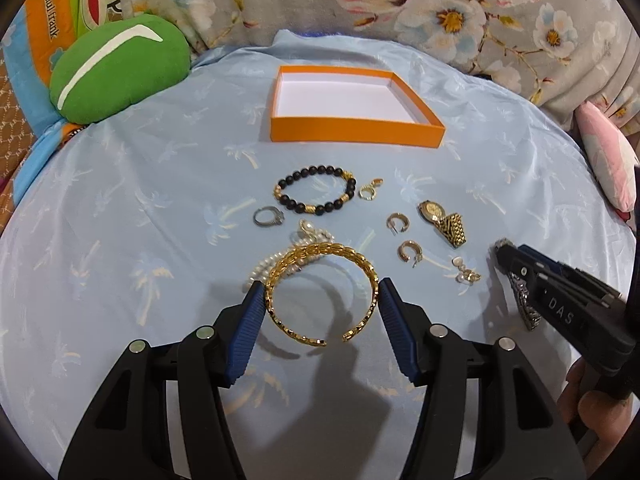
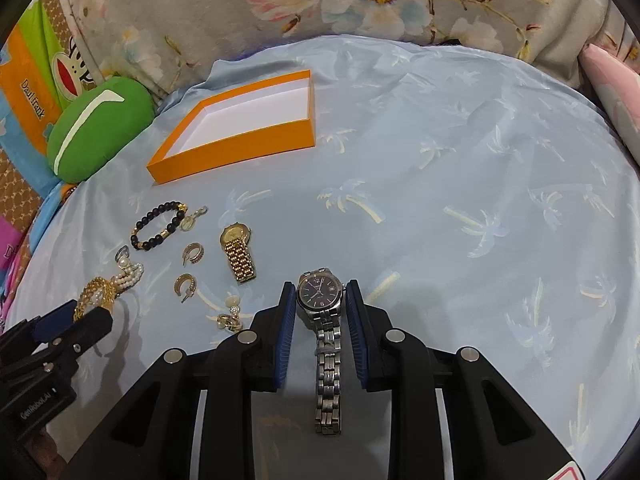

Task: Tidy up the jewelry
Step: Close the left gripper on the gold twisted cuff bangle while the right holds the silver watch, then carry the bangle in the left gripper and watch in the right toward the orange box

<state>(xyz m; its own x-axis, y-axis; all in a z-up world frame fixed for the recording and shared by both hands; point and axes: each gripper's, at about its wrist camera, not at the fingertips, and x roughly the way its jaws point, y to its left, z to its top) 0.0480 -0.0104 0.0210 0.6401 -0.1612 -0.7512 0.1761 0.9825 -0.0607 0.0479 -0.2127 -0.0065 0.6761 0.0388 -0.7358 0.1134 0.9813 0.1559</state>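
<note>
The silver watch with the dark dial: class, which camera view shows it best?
The right wrist view: the silver watch shows dial and full band between the right gripper fingers. The left wrist view shows only part of its band, hidden behind that gripper.

- Pale blue cloth (image 1: 120,200) is showing a faint palm-tree print
- Box (image 1: 356,130) is showing orange walls, white inside
- Cushion (image 1: 120,68) at far left is showing green with a white stripe
- Beaded bracelet (image 1: 316,194) is showing black with gold accents
- Bangle (image 1: 320,292) is gleaming gold
- Watch (image 2: 320,292) is showing a dark dial, silver band
</note>
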